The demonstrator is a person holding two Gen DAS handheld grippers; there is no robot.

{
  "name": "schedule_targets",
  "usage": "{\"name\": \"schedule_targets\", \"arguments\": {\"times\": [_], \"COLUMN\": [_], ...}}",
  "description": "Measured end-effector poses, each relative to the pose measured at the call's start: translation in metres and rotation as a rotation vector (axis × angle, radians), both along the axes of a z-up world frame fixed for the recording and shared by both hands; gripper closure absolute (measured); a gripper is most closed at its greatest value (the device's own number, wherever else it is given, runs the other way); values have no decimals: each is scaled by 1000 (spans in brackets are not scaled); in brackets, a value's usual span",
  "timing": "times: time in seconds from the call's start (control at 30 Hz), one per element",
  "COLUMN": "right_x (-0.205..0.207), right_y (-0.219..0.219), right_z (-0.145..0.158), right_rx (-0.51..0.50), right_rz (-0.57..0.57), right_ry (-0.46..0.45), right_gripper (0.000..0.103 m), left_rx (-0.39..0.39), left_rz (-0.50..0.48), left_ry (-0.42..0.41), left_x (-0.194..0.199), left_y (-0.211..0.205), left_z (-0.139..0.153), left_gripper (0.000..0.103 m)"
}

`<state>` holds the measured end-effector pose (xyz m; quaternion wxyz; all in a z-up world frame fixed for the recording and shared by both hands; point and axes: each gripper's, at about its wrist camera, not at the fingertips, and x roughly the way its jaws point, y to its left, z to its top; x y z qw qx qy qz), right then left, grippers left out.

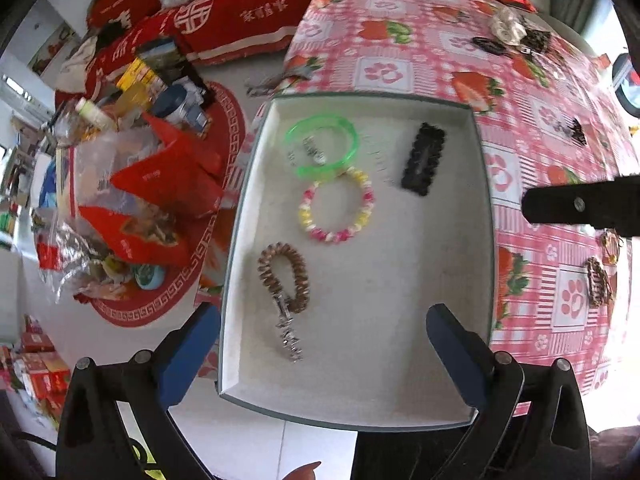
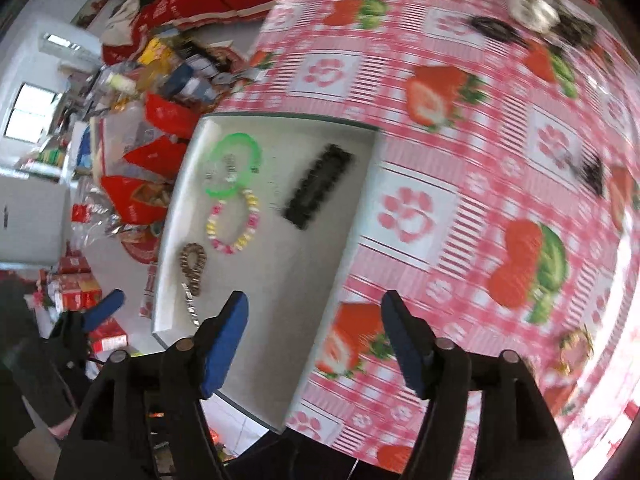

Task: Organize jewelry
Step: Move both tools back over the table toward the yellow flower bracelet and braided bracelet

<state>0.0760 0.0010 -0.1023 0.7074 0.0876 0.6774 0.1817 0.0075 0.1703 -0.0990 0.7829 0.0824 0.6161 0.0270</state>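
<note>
A shallow white tray [image 1: 486, 240] with a grey rim sits at the left edge of the strawberry tablecloth [image 1: 520, 120]. Inside lie a green bangle [image 1: 354, 140], a pink-and-yellow bead bracelet [image 1: 366, 200], a black hair clip [image 1: 424, 160], a brown spiral hair tie [image 1: 298, 276] and a silver clip [image 1: 288, 332]. My left gripper [image 1: 322, 312] hangs open above the tray's near end, holding nothing. In the blurred right wrist view my right gripper [image 2: 314, 298] is open and empty over the tray's [image 2: 320, 248] right rim. A gold piece [image 2: 576, 346] and a black piece [image 2: 592, 172] lie loose on the cloth.
More loose pieces lie on the cloth: a brown hair tie [image 1: 598, 280], black clips [image 1: 488, 46] and a pale scrunchie [image 1: 508, 26]. Left of the table, the floor holds red bags [image 1: 160, 184], bottles and boxes on a round red mat [image 1: 224, 128].
</note>
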Motion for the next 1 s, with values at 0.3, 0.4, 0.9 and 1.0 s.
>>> {"name": "schedule_targets", "arguments": {"times": [0.3, 0.4, 0.9, 1.0], "right_x": [-25, -29, -23, -30], "right_y": [-99, -131, -243, -250], "right_z": [-8, -10, -25, -34], "right_rx": [-59, -80, -172, -199], "right_rz": [-216, -275, -388, -362], "right_ry": [37, 44, 55, 66], "right_gripper": [21, 21, 21, 21], "left_rx": [-9, -22, -118, -131], "left_rz": [-128, -160, -308, -316], "left_ry": [-3, -6, 108, 148], "left_x": [20, 25, 27, 27], "left_y": [-61, -83, -188, -204], "left_z": [15, 18, -10, -26], "left_gripper": [0, 0, 0, 0]}}
